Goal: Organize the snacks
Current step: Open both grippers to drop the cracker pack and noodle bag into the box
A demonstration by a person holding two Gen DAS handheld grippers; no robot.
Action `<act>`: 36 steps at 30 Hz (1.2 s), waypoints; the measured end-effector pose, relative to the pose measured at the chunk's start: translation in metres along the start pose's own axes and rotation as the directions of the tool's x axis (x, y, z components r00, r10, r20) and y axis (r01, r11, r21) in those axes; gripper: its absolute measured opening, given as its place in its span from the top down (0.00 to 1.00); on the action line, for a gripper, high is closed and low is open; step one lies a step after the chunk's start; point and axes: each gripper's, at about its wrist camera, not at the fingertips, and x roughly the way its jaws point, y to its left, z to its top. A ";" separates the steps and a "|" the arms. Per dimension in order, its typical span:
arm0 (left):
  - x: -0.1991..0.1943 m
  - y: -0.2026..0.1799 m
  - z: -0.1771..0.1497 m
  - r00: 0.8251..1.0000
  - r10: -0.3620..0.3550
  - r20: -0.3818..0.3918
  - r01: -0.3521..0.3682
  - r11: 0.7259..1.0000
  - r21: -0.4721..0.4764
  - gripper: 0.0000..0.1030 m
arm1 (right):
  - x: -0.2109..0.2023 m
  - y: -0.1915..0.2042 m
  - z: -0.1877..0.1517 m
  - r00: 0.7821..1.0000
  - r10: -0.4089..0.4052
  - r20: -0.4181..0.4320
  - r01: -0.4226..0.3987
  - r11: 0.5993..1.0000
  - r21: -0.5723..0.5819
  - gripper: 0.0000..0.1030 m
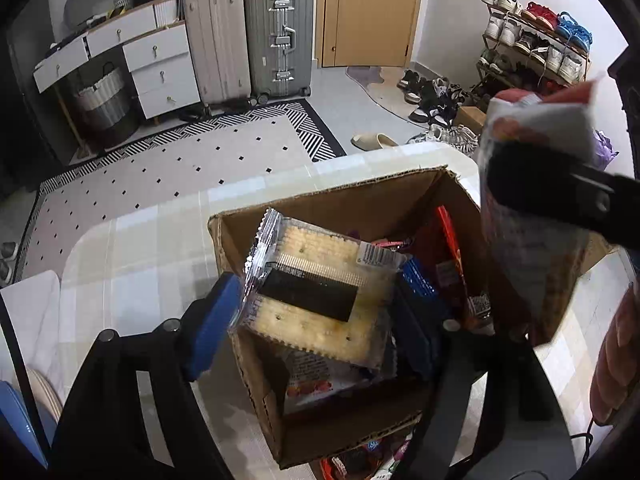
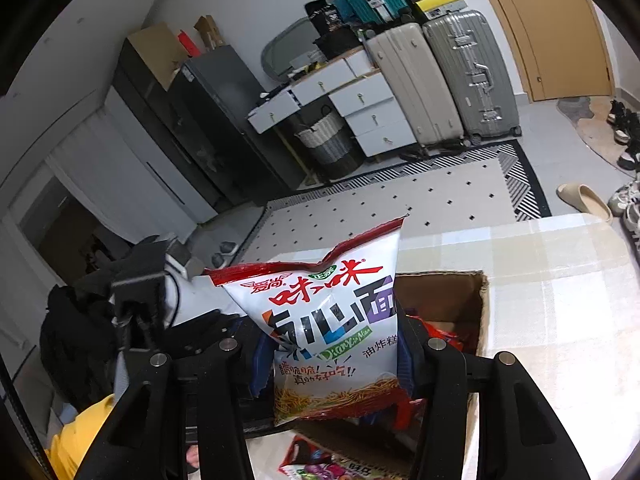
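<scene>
An open cardboard box [image 1: 320, 208] stands on the plaid-covered table [image 1: 140, 248] with several snack packs inside, red and blue ones among them. A clear pack of square crackers [image 1: 320, 280] lies tilted over the box's near left corner. It sits between the blue pads of my left gripper [image 1: 316, 320], which stand slightly wider than the pack. My right gripper [image 2: 336, 360] is shut on a white and red noodle-snack bag [image 2: 320, 312]. It holds the bag upright above the box [image 2: 482, 300]. In the left wrist view that bag [image 1: 536, 240] hangs at the box's right side.
Loose snack packets [image 2: 312, 464] lie on the table in front of the box. A red-cushioned chair [image 1: 616, 360] is at the right. A person's yellow sleeve [image 2: 76, 440] shows at lower left. Beyond the table are a patterned rug [image 1: 180, 160], suitcases, drawers and a shoe rack.
</scene>
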 end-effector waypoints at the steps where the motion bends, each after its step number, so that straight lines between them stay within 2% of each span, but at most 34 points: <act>1: -0.001 -0.002 -0.004 1.000 0.003 -0.002 -0.003 1.000 0.004 0.28 | 0.003 0.000 -0.001 1.000 -0.010 -0.009 0.010 1.000 0.000 0.52; 9: -0.012 0.001 -0.023 1.000 -0.012 -0.001 0.012 1.000 0.020 0.23 | 0.012 0.003 -0.001 0.998 -0.060 -0.033 0.059 0.998 -0.032 0.52; 17: -0.054 0.004 -0.036 0.997 -0.002 0.078 0.001 1.000 0.019 0.23 | 0.028 0.018 -0.004 0.990 -0.116 -0.078 0.110 0.991 -0.076 0.51; 21: -0.074 0.009 -0.045 0.995 0.022 0.100 -0.025 0.999 0.020 0.23 | 0.041 0.017 -0.005 0.981 -0.151 -0.117 0.143 0.987 -0.077 0.51; 30: -0.116 0.035 -0.063 0.990 0.054 0.134 -0.051 0.998 -0.024 0.23 | 0.054 0.027 -0.015 0.960 -0.251 -0.127 0.230 0.960 -0.159 0.51; 33: -0.126 0.044 -0.067 0.987 0.086 0.139 -0.082 0.996 -0.039 0.23 | 0.057 0.028 -0.018 0.951 -0.281 -0.131 0.257 0.951 -0.170 0.50; 36: -0.134 0.051 -0.070 0.989 0.071 0.128 -0.063 0.996 -0.071 0.23 | 0.061 0.027 -0.019 0.939 -0.310 -0.148 0.284 0.943 -0.175 0.44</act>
